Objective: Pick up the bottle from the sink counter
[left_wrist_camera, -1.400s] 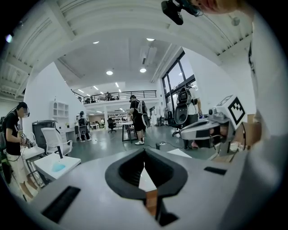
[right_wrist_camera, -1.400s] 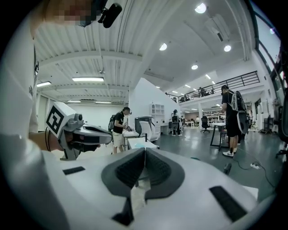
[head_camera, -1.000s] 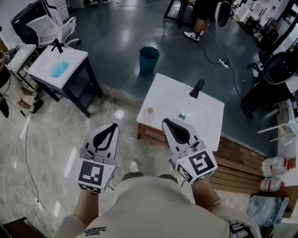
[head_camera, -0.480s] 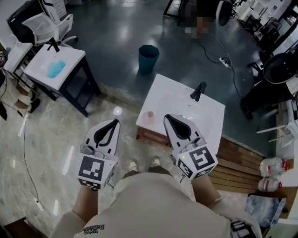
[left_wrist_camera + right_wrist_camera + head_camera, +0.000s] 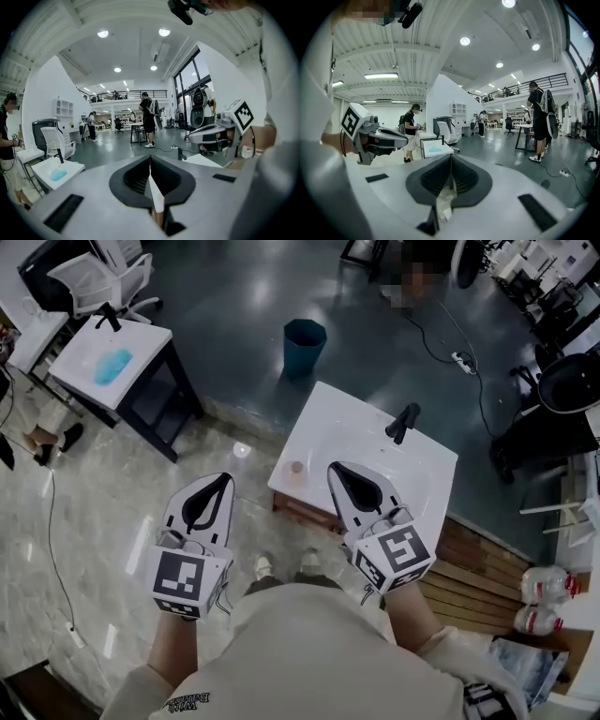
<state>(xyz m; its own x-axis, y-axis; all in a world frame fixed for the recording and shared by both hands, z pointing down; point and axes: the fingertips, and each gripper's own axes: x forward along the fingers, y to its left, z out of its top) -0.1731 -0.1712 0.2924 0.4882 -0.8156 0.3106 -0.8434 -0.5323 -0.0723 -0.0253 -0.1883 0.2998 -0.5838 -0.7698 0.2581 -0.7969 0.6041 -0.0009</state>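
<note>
In the head view a small pale bottle [image 5: 297, 468] stands near the front left corner of the white sink counter [image 5: 349, 429]. A black faucet [image 5: 401, 421] rises at the counter's back. My left gripper [image 5: 225, 478] hangs over the floor to the left of the counter, shut and empty. Over the counter's front edge, just right of the bottle and above it, my right gripper [image 5: 334, 468] is shut with nothing in it. Neither gripper view shows the bottle; the left gripper [image 5: 150, 159] and right gripper [image 5: 451, 158] show jaws pressed together.
A teal bin [image 5: 305, 338] stands on the dark floor behind the counter. A white table with a blue cloth [image 5: 114, 365] and an office chair [image 5: 89, 282] are far left. Wooden decking [image 5: 473, 568] with plastic bottles [image 5: 542, 582] lies right. People stand in the hall.
Both grippers have moved forward toward the sink counter, and the counter sits a little nearer under them. My feet have come into view below. Both stay shut.
</note>
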